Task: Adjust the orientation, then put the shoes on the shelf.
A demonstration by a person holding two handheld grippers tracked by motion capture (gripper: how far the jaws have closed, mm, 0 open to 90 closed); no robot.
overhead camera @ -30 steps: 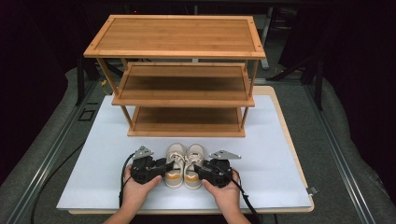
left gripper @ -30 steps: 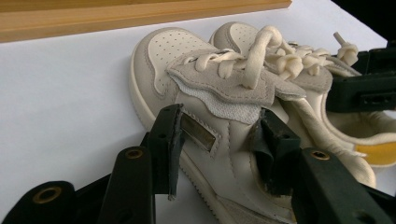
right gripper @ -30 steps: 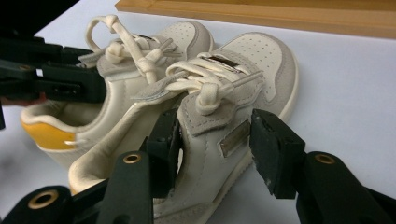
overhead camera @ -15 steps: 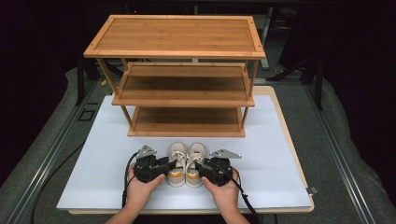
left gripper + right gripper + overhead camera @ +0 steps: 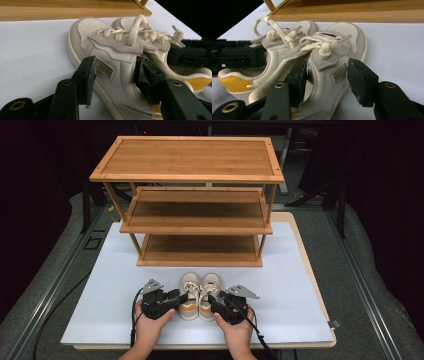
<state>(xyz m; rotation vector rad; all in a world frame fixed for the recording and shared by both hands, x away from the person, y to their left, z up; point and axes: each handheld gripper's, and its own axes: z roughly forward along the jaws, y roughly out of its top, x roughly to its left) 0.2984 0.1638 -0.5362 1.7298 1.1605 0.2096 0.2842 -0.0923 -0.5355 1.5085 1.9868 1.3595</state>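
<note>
Shoes: we see the pair [image 5: 200, 295] on the white mat [image 5: 100, 320], toes toward the wooden rack [image 5: 195, 227].
Left gripper [image 5: 113, 75]: jaws just opening, spread astride left shoe [image 5: 110, 57].
Right gripper [image 5: 327, 77]: same, astride right shoe [image 5: 334, 62]; the pad gaps escape our high view.

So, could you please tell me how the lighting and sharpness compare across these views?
High view: soft, evenly lit white mat, dark surroundings. Left gripper view: the shoe is sharp, the near jaws slightly soft. Right gripper view: similar, with a small glint on the shoe's metal tag.

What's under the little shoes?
The shoes stand side by side on a white mat covering the table. The mat right beneath their soles is hidden. Behind them stands a wooden rack.
</note>
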